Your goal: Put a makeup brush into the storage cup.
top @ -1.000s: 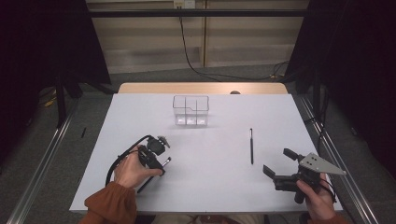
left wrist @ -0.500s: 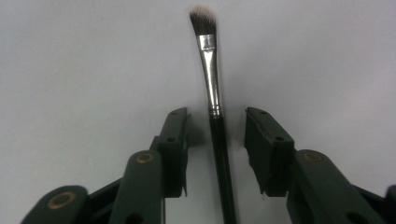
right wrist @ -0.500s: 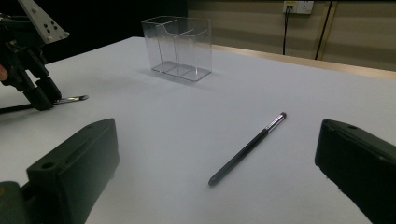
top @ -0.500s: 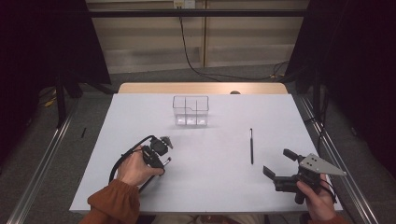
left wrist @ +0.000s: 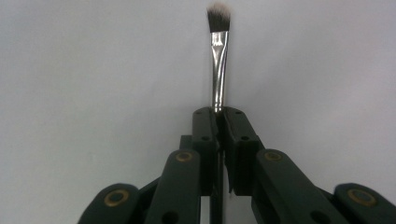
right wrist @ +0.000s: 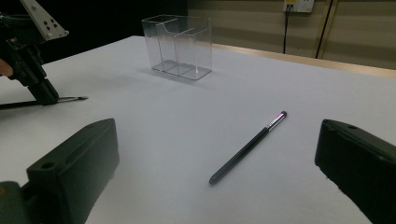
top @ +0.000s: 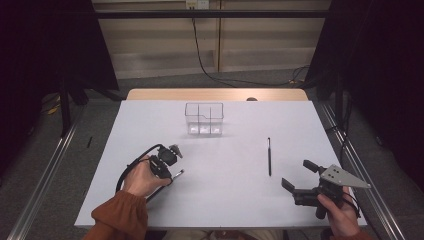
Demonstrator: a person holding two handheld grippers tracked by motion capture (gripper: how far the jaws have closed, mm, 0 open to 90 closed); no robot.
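High view: fixed overhead at person's side, facing forward and down, far off, whole worktop (top: 225, 200) seen. Left gripper view: very close, looking past its jaws at makeup brush (left wrist: 218, 56). Right gripper view: low, facing across worktop beyond its jaws; shares clear organizer (right wrist: 180, 46) and pen (right wrist: 247, 147) with high view.

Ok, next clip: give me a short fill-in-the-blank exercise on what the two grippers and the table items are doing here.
1. The left gripper is shut on a ____.
2. The right gripper has its fingers ____, with nothing between them.
3. The pen lies flat on the ____.
4. The clear organizer holds ____ items.

Missing words: brush; open; table; no
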